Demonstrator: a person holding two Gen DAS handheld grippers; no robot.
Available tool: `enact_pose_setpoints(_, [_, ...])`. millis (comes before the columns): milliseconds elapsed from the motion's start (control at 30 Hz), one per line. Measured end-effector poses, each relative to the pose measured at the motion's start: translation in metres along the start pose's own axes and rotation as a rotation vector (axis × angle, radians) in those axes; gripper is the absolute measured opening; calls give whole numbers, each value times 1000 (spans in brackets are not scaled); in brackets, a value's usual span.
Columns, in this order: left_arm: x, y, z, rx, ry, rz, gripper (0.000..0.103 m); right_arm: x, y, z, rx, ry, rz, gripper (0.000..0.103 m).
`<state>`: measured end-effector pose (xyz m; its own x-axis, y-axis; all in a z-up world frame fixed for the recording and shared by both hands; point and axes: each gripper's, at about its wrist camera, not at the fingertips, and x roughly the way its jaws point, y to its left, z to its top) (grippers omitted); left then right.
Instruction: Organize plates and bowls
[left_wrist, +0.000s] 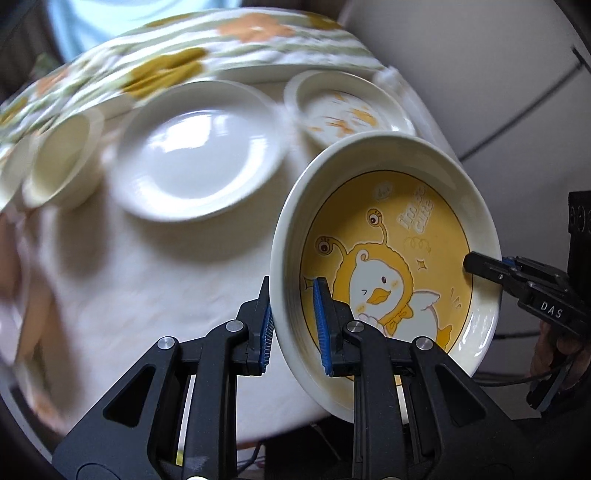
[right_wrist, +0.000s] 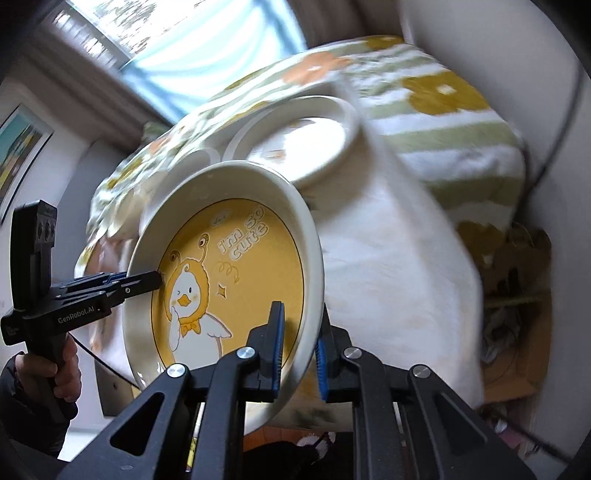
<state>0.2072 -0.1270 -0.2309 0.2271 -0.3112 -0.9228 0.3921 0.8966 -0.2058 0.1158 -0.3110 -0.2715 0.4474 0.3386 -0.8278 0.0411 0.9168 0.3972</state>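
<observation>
Both wrist views show one duck plate (left_wrist: 399, 266) held off the bench (left_wrist: 159, 280), tilted steeply, with a gripper on each side of its rim.

In the left wrist view, nearest the camera, the left gripper (left_wrist: 293, 325) pinches the plate's near rim: one blue-padded finger sits outside the wall and one inside, on the yellow picture of a cartoon duck. At the plate's far right rim the right gripper (left_wrist: 476, 264) reaches in, its black tip on the inner edge.

In the right wrist view, the right gripper (right_wrist: 299, 347) has one blue-padded finger on the plate's (right_wrist: 236, 266) yellow inside and the other behind the rim, clamping it. At the left, the left gripper (right_wrist: 147, 282) grips the opposite rim, with a hand (right_wrist: 62, 365) on its handle.

Beyond the plate, blurred, the bench wears a white cloth (left_wrist: 229, 44) edged with green stripes and orange flowers. On it lie a white plate (left_wrist: 195, 155), a small patterned dish (left_wrist: 347, 107) behind the duck plate, and white bowls (left_wrist: 62, 158) at the left. In the right view a white dish (right_wrist: 295, 147) sits just past the duck plate. Farther off are a window (right_wrist: 177, 40) and a framed picture (right_wrist: 18, 155).
</observation>
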Motion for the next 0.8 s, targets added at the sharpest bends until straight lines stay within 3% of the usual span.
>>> enact_pose_setpoints(333, [-49,120,-61,-218,-48,89,18,62,111,9,-217,108,112,14])
enact_pose_setpoints(600, [-31,210,-109,-331,-6,85,18,139,176,-10,-256,232,125,14])
enact_pose_setpoints(800, [-21,239,-116,-342,10,65,18,162,201,-17,-253,243,99,14])
